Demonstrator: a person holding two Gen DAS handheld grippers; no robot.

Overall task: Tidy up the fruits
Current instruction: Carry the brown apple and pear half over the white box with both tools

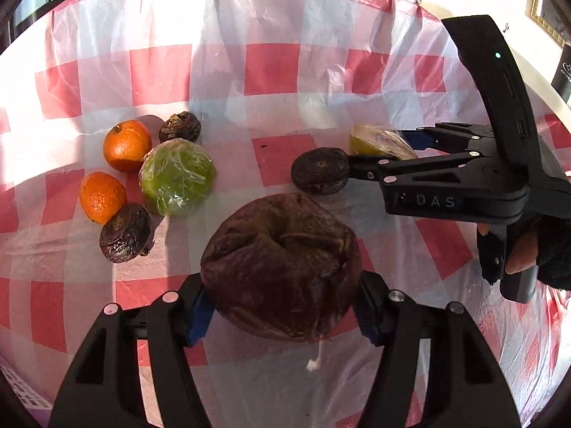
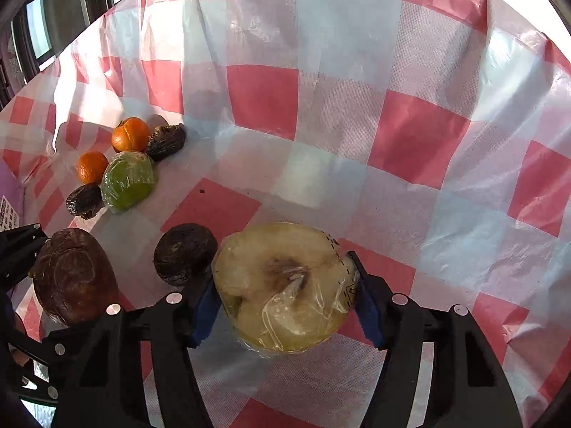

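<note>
My left gripper (image 1: 282,314) is shut on a large wrinkled dark brown fruit (image 1: 282,267), also seen in the right wrist view (image 2: 73,278). My right gripper (image 2: 285,314) is shut on a cut, plastic-wrapped pale green fruit half (image 2: 285,285); it shows in the left wrist view (image 1: 378,141) at the right gripper's tips (image 1: 396,149). A small dark wrinkled fruit (image 1: 320,170) (image 2: 183,253) lies beside the right gripper. At the left lies a group: two oranges (image 1: 126,144) (image 1: 101,196), a wrapped green fruit (image 1: 176,176) and two small dark fruits (image 1: 179,126) (image 1: 125,232).
A red-and-white checked plastic tablecloth (image 1: 271,67) covers the table (image 2: 410,135). A window and dark frame lie beyond the far left edge (image 2: 39,32). A gloved hand (image 1: 524,249) holds the right gripper's handle.
</note>
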